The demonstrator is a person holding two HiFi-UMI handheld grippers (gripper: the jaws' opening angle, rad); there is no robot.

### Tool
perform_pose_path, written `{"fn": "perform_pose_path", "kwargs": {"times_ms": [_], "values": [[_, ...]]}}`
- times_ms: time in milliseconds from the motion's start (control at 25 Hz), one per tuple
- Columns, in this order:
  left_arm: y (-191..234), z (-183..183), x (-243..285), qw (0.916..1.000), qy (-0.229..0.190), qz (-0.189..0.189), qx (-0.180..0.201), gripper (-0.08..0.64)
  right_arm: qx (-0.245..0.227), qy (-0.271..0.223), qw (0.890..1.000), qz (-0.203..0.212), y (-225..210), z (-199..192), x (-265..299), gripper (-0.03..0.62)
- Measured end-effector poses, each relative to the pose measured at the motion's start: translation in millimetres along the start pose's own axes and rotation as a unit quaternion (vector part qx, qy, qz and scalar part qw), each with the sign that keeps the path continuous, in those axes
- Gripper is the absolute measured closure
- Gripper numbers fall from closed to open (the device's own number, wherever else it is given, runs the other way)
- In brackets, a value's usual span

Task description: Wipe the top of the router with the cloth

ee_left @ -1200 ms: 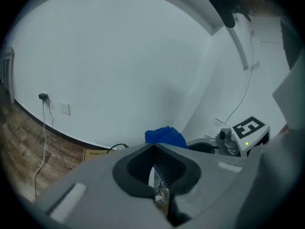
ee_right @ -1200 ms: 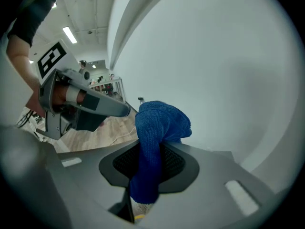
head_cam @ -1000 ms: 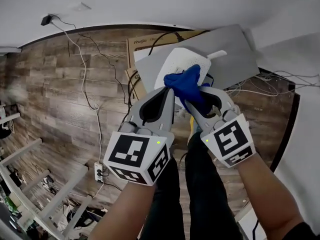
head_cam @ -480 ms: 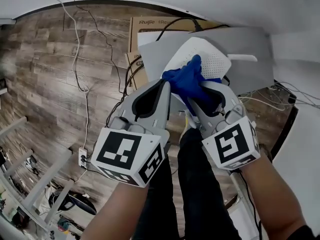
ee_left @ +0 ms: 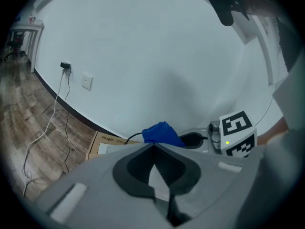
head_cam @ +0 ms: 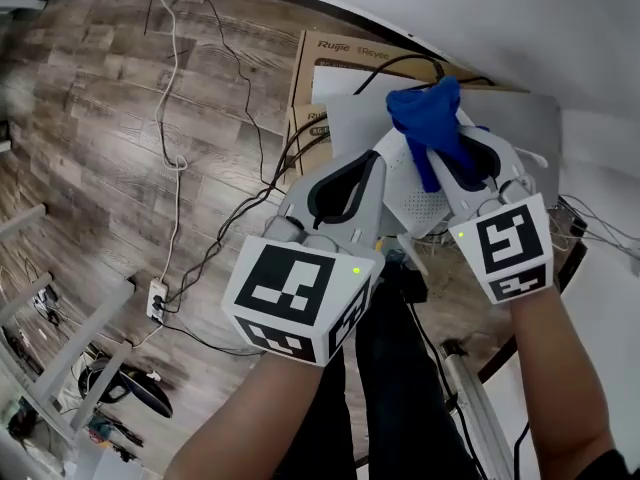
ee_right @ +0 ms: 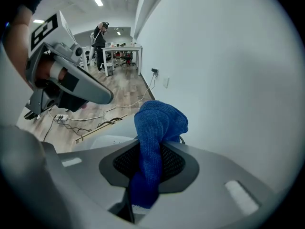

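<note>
One cloth (head_cam: 425, 108) pinched in right tongs (head_cam: 445, 138), near router (head_cam: 415, 203), left tongs (head_cam: 378, 154) closed

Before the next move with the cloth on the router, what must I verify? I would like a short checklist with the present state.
1. Grip on blue cloth: ok, right gripper jaws are shut on it.
2. Blue cloth touching router top: cannot tell; it is bunched near the far edge.
3. Left gripper empty: ok, jaws together, nothing between.
4. Router steadied: cannot tell; the left gripper lies over its side, contact unseen.
</note>
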State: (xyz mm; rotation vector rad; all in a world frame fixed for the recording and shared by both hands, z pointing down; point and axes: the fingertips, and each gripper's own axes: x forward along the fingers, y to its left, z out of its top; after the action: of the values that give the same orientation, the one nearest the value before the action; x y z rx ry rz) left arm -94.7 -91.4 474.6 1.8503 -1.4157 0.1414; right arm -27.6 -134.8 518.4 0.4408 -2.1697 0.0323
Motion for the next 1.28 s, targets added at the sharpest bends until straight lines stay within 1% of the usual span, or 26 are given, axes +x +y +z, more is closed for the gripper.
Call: {"fn": "perform_pose_path", "kwargs": {"times_ms": [160,360,520,680,800,880,920,1000,1120,1280], "values": [[16.3,8.7,-6.2,0.9999,-0.007,0.01,-0.01,0.56,-0.018,0.0,1.0,0.012,5.7,19.4,16.1,0.476],[40.4,16.7,-17.5,0.9992,-0.019,0.031,-0.019,0.56,-0.056,-0.004,0.997,0.055,39.8,40.4,31.6,0.476],[52.7,12.7,-26.1,0.9986,-0.02,0.041,-0.027,0.56,-0.094,0.0,0.991,0.093,71.0,46.9,38.2,0.476],[60.3,4.4,-32.4,0.9981,-0.016,0.048,-0.035,0.56,-0.147,0.014,0.982,0.116,91.8,46.7,39.6,0.476],[64.8,0.4,-34.6,0.9976,-0.009,0.054,-0.041,0.56,-0.163,0.014,0.976,0.144,109.8,47.1,38.9,0.476],[67.1,1.7,-32.5,0.9974,-0.006,0.057,-0.043,0.56,-0.167,0.011,0.974,0.151,115.4,47.2,39.9,0.476],[67.2,3.8,-29.8,0.9974,-0.006,0.057,-0.042,0.56,-0.164,0.011,0.976,0.146,112.8,47.2,41.1,0.476],[63.7,10.4,-21.9,0.998,-0.006,0.052,-0.036,0.56,-0.144,0.014,0.982,0.123,96.2,46.4,43.3,0.476],[52.4,21.1,-7.3,0.999,-0.004,0.037,-0.022,0.56,-0.095,0.023,0.993,0.07,53.9,39.6,43.3,0.476],[32.7,29.5,11.1,0.9998,0.007,0.016,-0.007,0.56,-0.041,0.028,0.999,0.005,5.5,25.1,34.2,0.476]]}}
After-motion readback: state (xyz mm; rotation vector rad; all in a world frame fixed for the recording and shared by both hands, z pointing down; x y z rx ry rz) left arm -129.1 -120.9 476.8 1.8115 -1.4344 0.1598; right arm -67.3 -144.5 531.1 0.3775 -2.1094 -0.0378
